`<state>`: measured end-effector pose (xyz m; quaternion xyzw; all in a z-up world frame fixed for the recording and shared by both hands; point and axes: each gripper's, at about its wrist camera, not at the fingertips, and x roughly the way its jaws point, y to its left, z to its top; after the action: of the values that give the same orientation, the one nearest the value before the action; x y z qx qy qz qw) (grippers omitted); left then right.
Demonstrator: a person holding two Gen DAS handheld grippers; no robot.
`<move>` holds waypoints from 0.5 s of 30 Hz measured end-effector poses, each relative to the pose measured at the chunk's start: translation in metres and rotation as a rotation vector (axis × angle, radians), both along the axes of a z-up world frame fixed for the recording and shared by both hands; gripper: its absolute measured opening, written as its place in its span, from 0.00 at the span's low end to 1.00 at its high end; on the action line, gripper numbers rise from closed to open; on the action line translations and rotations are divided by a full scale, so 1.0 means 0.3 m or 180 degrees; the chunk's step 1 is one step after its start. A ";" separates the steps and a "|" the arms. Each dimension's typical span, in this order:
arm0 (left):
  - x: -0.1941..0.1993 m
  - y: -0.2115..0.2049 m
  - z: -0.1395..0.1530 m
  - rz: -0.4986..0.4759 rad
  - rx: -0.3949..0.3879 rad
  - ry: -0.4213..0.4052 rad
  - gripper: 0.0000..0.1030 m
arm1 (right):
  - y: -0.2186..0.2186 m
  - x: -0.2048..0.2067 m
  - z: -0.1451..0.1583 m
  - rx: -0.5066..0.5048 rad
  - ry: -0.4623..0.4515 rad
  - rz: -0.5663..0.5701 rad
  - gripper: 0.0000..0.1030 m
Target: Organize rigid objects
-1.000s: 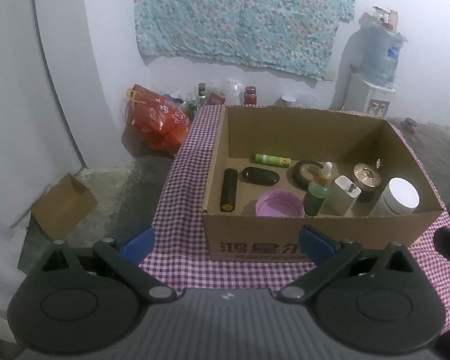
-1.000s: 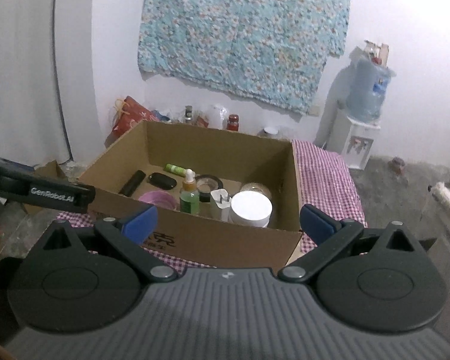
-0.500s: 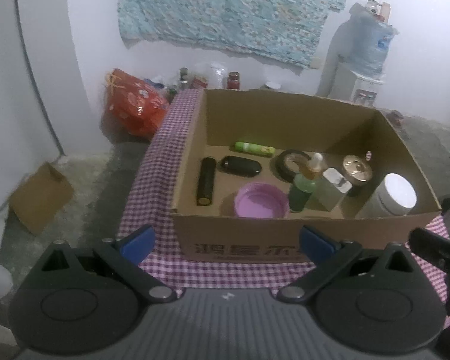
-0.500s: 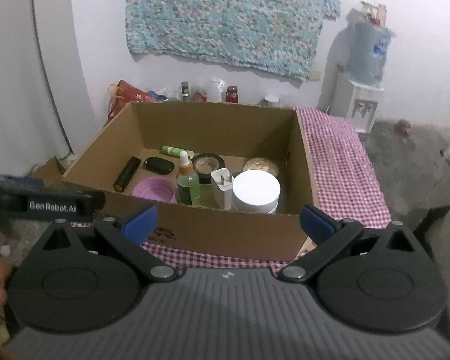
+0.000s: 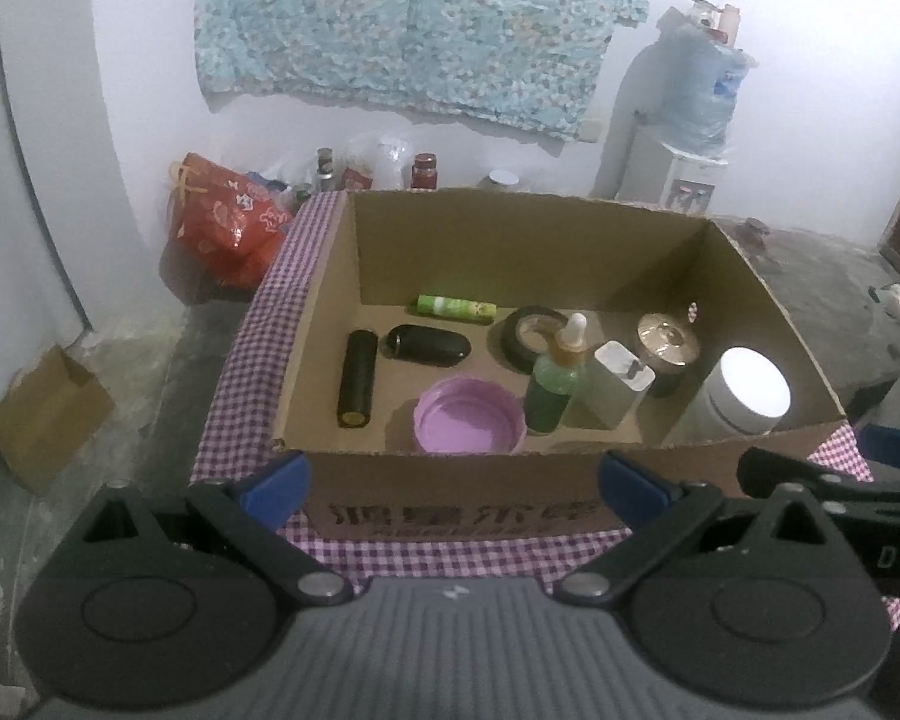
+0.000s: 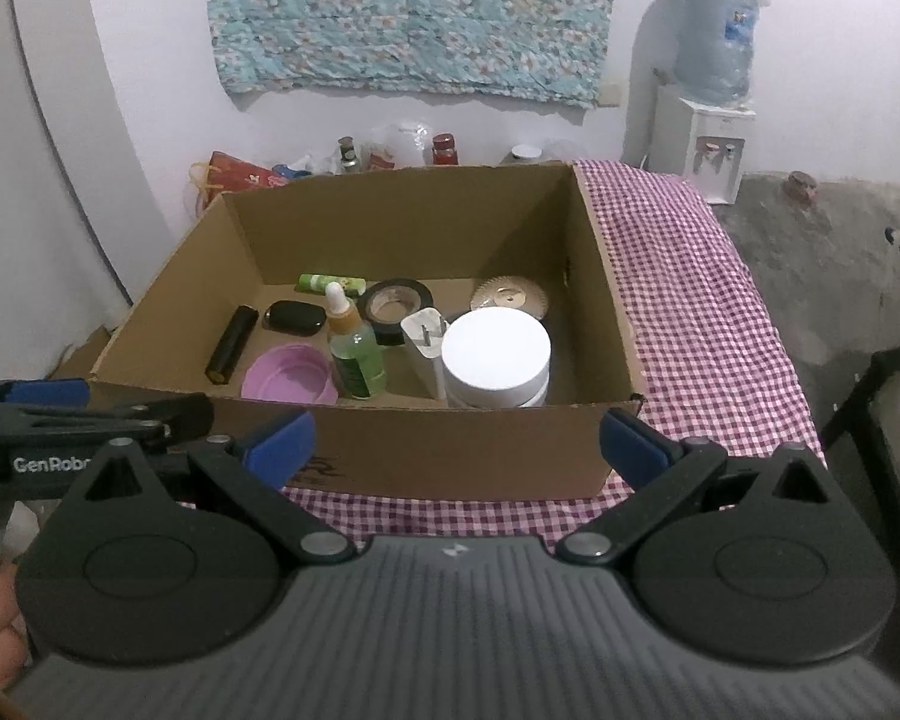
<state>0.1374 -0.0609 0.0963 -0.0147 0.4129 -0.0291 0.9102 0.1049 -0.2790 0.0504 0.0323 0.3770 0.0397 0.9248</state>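
Showing only from the right wrist: gingham cloth (image 6: 696, 306) lying bare beside the cardboard box (image 6: 450, 450). Sitting inside: white jar (image 6: 495, 356), green dropper bottle (image 6: 354, 354), purple lid (image 6: 288, 381). Hovering before it, left gripper (image 5: 453, 483) and right gripper (image 6: 456, 441) both spread wide, gripping nothing.

A modest home room: checked tablecloth (image 6: 690, 300), water dispenser (image 6: 705, 120), floral cloth (image 6: 414, 18) on the wall.

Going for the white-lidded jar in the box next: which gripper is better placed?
Probably the right. The white-lidded jar stands in the cardboard box near corner, straight ahead of the open right gripper; from the open left gripper it sits far to the side.
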 end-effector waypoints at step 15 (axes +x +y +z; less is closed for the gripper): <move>0.016 -0.003 -0.011 -0.0031 -0.0005 -0.0052 1.00 | -0.014 0.020 -0.022 0.0045 0.0026 -0.0082 0.99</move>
<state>0.1421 -0.0618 0.0931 -0.0131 0.4055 -0.0340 0.9134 0.1110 -0.2832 0.0437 0.0439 0.3800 0.0304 0.9234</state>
